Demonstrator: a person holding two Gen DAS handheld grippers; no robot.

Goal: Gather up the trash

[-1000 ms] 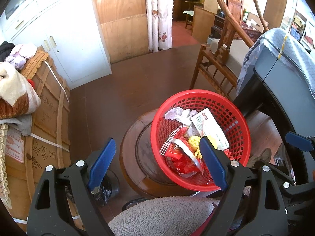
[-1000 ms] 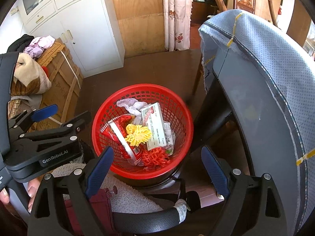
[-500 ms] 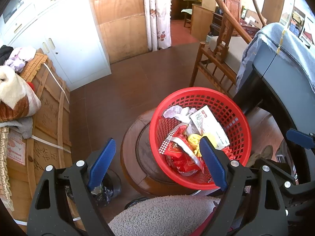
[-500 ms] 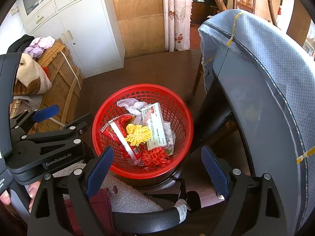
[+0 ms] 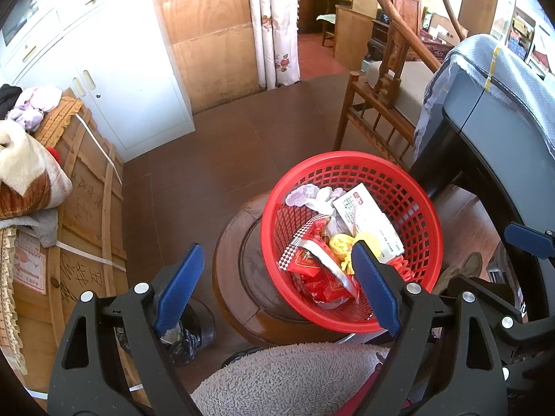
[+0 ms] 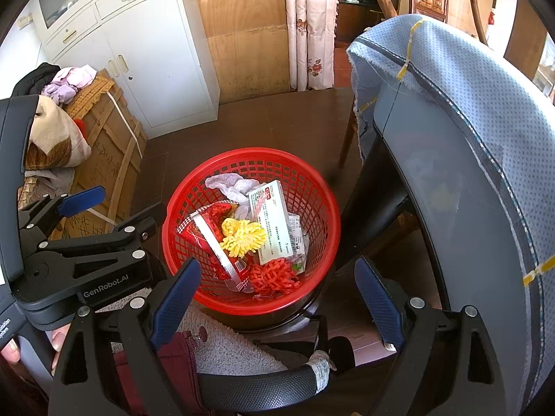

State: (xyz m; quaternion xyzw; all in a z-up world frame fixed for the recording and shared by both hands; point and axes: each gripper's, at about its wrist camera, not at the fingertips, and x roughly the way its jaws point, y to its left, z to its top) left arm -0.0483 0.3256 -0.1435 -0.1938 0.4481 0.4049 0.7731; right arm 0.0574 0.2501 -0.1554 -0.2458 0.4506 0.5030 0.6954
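Red basket (image 6: 322,208): sits at the centre of the right wrist view and right of centre in the left wrist view (image 5: 409,187), resting on a round dark wooden stool (image 5: 236,242) on the brown tiled floor.
Trash in basket: a white printed box (image 6: 275,222) lies right of centre; a yellow frilly piece (image 6: 242,234) is just beside its left edge; a red snack wrapper (image 6: 211,225) with a checkered edge lies to the left; a red frilly piece (image 6: 274,275) sits at the near side; crumpled white plastic (image 6: 230,183) lies at the far side.
Left gripper (image 5: 274,284): spread wide apart, blue pads holding nothing; its right pad overlaps the basket's near rim in the left wrist view, probably only above it, though contact is hard to judge from this angle. It also shows at the left of the right wrist view (image 6: 104,213).
Right gripper (image 6: 277,294): wide open and empty, at the bottom of the frame, its pads either side of the basket's near rim.
Grey fuzzy cloth (image 5: 288,378): bottom centre of the left wrist view, between the gripper arms.
Blue-covered grey appliance (image 6: 468,159): fills the right of the frame, just beside the basket.
Wooden crate (image 5: 83,208): left of the frame, with folded blankets (image 5: 24,176) piled on top.
White cabinet (image 6: 145,55): upper left, against the wall.
Floral curtain (image 6: 308,24): top centre.
Wooden chair (image 5: 378,111): upper right of the left wrist view, beyond the basket.
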